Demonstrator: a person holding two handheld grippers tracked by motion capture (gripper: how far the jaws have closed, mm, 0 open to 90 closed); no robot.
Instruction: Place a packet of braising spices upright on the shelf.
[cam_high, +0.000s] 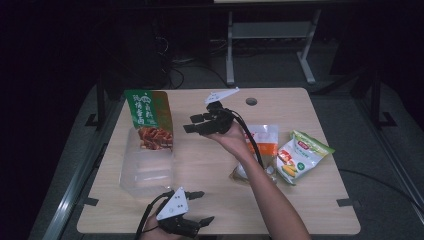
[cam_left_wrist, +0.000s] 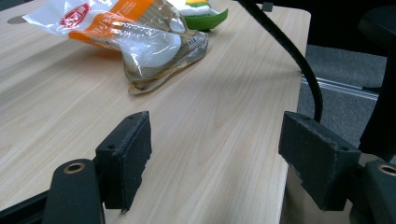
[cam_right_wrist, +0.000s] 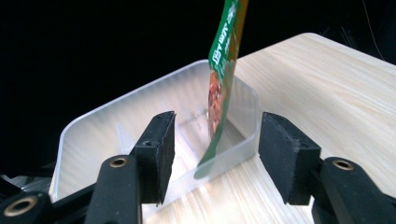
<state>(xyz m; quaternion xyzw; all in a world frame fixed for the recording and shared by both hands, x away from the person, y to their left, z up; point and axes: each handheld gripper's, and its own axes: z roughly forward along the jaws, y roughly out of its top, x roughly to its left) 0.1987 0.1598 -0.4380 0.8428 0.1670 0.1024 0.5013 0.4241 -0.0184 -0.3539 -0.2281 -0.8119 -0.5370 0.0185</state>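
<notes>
Right hand-held gripper gapes wide beside green snack packet in clear tub; left hand-held gripper wide.

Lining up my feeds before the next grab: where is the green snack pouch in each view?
High view: the green snack pouch is left of table centre, propped at the far end of the clear tub.
Right gripper view: upper centre, seen edge-on, just beyond the open right tongs, with its lower end at the tub.
Left gripper view: this camera faces the orange-and-white bag instead.
Shared landmark: the pale wooden table.
</notes>
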